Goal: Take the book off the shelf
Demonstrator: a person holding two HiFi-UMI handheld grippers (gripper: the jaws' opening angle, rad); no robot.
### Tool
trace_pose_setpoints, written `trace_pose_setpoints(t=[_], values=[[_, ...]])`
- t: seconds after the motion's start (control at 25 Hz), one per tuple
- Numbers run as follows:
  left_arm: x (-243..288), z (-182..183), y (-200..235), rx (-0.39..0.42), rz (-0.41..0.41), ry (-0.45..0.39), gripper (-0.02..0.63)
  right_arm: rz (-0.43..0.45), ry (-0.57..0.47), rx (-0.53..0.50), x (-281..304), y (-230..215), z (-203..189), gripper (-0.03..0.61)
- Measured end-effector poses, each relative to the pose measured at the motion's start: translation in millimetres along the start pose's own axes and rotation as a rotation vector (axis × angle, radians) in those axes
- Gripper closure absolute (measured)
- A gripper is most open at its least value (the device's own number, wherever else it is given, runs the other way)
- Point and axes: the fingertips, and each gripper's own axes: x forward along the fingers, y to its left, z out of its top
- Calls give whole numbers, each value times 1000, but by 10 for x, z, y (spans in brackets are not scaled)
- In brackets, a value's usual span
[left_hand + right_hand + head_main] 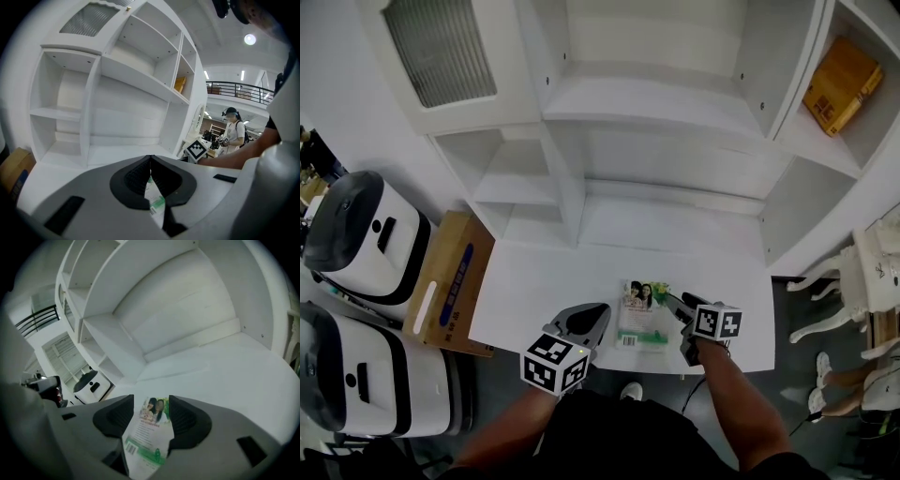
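The book [642, 314], white and green with a photo of two people on its cover, lies flat on the white desk top [544, 291] near the front edge, below the empty shelf unit [675, 103]. My right gripper [680, 309] stands at its right edge. In the right gripper view the book [150, 432] lies between the wide-apart jaws of that gripper [151, 401], and the pads do not press on it. My left gripper [598, 317] is just left of the book, jaw tips together [150, 159]. A sliver of the book [154, 201] shows below them.
An orange box [841, 84] lies in the upper right shelf compartment. A cardboard box [450, 281] and two white machines [366, 239] stand on the floor at the left. A white chair [853, 281] is at the right. A person [232, 131] stands far off.
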Motion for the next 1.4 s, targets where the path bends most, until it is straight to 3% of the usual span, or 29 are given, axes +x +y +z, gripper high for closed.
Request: trace_pose_setpoints(t=[0.2,0.36,0.48,0.6,0.8,1.4], values=[[-23,157,-131,9,-12,-42,603,91,-129,-77,-465,449,315,343],[-35,244,-245,33,-11,-57,603,100,-208,-129,-822,654,393,504],[-60,260,-337,51,-16,-64,603,140,-250,-143,-1027,811,356,534],[-78,253,-402,60,-22,-70,603,166,-276,-179,-1173,956,327,546],[-112,251,-438,72,-29,-70,603,121,-316,-270,-1324,1106,358,549],[-314,414,-296,98,-122,-71,603,9,-353,-221,-1331,1354,415,546]])
